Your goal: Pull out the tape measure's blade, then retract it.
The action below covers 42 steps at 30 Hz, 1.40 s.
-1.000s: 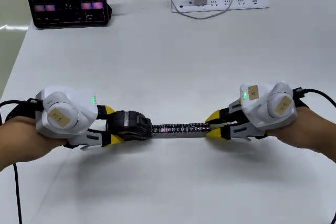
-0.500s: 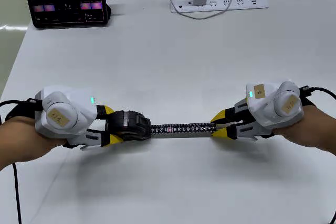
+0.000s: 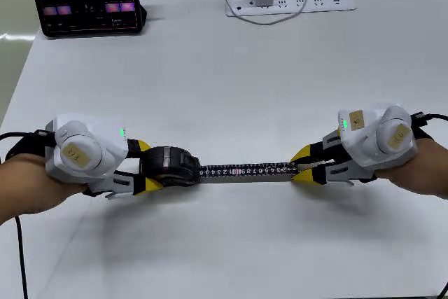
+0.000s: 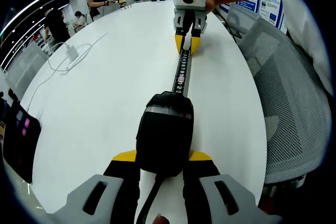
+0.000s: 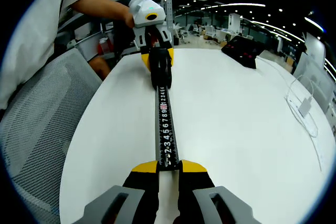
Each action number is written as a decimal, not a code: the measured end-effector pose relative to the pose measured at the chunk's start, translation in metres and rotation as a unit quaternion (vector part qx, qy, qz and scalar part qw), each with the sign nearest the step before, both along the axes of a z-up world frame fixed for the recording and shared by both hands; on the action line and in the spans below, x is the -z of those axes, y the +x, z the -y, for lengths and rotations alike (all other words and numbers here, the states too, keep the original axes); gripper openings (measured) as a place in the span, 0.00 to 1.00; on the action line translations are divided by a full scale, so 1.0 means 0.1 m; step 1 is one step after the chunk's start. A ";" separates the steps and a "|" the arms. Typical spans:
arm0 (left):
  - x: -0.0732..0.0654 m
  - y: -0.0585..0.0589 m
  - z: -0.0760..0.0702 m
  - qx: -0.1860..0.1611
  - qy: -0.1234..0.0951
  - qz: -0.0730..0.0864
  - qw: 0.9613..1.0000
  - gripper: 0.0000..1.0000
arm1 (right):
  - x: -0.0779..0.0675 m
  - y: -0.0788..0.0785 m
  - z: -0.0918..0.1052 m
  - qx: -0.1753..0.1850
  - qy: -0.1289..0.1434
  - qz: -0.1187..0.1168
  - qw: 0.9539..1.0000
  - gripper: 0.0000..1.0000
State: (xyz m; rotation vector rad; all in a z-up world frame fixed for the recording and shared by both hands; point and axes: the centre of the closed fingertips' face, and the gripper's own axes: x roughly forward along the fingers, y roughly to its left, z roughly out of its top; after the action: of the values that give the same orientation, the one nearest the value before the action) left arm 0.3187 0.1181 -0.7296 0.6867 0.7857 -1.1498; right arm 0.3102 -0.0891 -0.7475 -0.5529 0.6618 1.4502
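Now | left gripper (image 3: 148, 167) fingers (image 3: 152, 185) clamp rounded black tape measure (image 3: 169, 166) | right gripper (image 3: 302, 165) fingers (image 3: 302, 153) pinch flat numbered blade (image 3: 245, 171)

On the blade (image 5: 166, 129) you read white digits 2 to 9. Tan stickers (image 3: 73, 153) on your left gripper (image 3: 147, 166) and right gripper (image 3: 302, 165) are too small to read.

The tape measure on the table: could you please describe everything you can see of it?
The tape measure has a rounded black case, seemingly plastic with a glossy band on top, lying on the white table. The left gripper clamps the case's sides. The dark blade, printed with pale numerals and a red mark, is partly drawn out, running straight and low over the table to the right gripper, which pinches its end.
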 end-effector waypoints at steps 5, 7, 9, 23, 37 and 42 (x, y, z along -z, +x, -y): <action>0.00 0.00 0.00 0.000 0.001 0.001 1.000 0.26 | 0.00 0.00 0.05 0.001 -0.006 0.000 1.000 0.09; 0.00 0.00 0.00 -0.001 0.000 0.001 1.000 0.26 | 0.00 0.00 0.08 0.000 -0.008 0.000 1.000 0.09; 0.00 0.00 0.00 -0.001 0.001 0.001 1.000 0.26 | 0.00 0.00 0.10 0.001 -0.009 -0.001 1.000 0.09; 0.01 0.01 0.00 0.001 0.001 0.001 1.000 0.26 | 0.01 0.02 0.30 0.000 -0.021 -0.002 1.000 0.09; 0.01 0.00 0.00 0.002 0.002 0.001 1.000 0.26 | 0.01 0.01 0.47 0.005 -0.030 -0.005 1.000 0.09; 0.00 0.00 0.00 0.001 0.002 0.001 1.000 0.26 | 0.01 0.02 0.54 0.007 -0.034 -0.006 0.999 0.09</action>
State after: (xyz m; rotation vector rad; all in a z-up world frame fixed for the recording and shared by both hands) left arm 0.3188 0.1180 -0.7298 0.6926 0.7867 -1.1498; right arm 0.3118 -0.1428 -0.7483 -0.5916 0.7246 1.4223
